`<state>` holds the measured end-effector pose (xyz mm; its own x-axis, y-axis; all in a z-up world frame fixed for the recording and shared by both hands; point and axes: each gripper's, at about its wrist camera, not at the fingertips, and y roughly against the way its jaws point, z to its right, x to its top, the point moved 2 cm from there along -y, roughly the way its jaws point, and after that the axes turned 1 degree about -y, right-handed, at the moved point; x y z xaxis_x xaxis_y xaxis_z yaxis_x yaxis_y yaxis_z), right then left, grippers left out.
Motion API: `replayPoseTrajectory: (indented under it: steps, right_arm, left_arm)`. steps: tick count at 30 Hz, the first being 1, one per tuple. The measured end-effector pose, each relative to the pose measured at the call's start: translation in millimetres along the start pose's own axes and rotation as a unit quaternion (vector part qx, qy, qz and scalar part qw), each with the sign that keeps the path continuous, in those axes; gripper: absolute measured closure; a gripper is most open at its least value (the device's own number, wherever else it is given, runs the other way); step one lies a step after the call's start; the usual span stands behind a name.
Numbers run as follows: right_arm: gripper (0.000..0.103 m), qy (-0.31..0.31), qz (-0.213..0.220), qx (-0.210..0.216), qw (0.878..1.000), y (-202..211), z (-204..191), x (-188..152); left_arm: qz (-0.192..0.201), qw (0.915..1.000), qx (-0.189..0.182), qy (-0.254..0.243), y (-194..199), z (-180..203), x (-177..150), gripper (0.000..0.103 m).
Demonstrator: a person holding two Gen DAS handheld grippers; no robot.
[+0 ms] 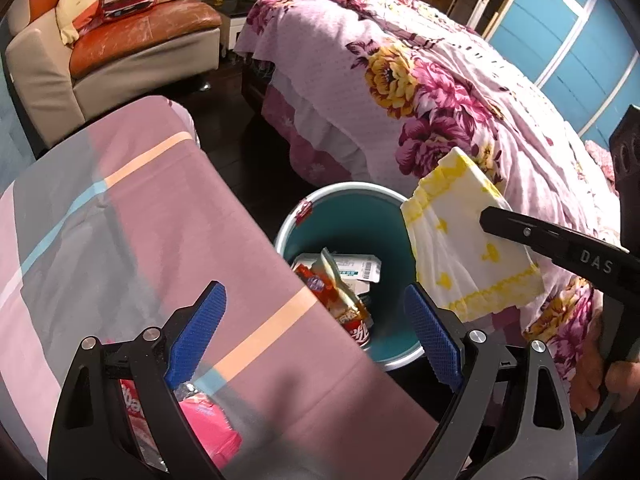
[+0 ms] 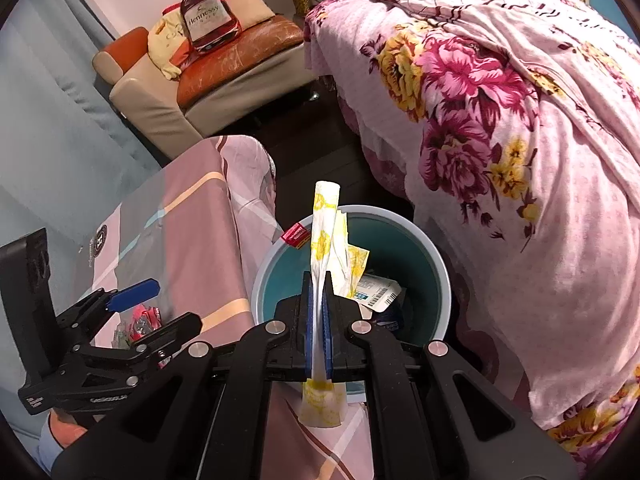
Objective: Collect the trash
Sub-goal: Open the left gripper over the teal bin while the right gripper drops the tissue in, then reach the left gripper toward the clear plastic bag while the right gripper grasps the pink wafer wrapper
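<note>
the right claw (image 2: 317, 308) is clamped on a white napkin with yellow print (image 2: 326, 236), folded into a long strip whose long axis runs along the fingers, one end poking forward past the blue pads (image 2: 326, 320) and the other hanging back behind them. the napkin hangs over the near rim of a teal trash bin (image 2: 444, 276) that stands on the dark floor in the narrow gap between a worktop (image 1: 120, 220) covered in a pink striped cloth and a bed with a floral quilt (image 1: 420, 80). the left claw (image 1: 316, 332) stands wide apart with nothing between its pads, held over the worktop's edge just beside the bin. the left wrist view shows the napkin broadside, fanned out, and a red snack wrapper (image 1: 344, 300) and printed labels lying in the bin; the right wrist view shows the napkin edge-on. pink packaging (image 1: 208, 428) lies on the worktop under the left claw.
</note>
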<state>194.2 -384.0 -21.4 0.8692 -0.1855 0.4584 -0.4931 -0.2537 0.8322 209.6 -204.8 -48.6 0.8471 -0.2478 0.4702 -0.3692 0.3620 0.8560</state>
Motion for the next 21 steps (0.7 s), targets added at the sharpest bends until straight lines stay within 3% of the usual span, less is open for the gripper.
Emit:
replayPoseTrajectory:
  steps: [7,9,10,11,14,21]
  right_arm:
    - [0.09,-0.007,-0.012,-0.002,1.0,-10,-5,0]
    - [0.075,-0.008,-0.013,-0.002,1.0,-11,-7,0]
    - [0.059,-0.009,-0.012,-0.004,1.0,-11,-8,0]
    - [0.05,-0.009,-0.009,-0.006,1.0,-9,-10,-1]
    - [0.036,-0.006,-0.009,-0.01,1.0,-6,-16,-4]
    - [0.029,0.001,-0.031,-0.002,1.0,-6,-35,-17]
  left_arm:
    - [0.001,1.0,0.005,0.006,13,-18,-8,0.012]
    - [0.002,0.9999,0.007,0.011,18,-24,-11,0.012]
    - [0.002,0.9999,0.009,0.013,21,-27,-12,0.011]
    - [0.003,0.9998,0.01,0.015,23,-30,-14,0.011]
    - [0.006,0.9996,0.016,0.021,33,-40,-20,0.011]
    - [0.016,0.9984,0.043,0.033,64,-73,-43,0.008]
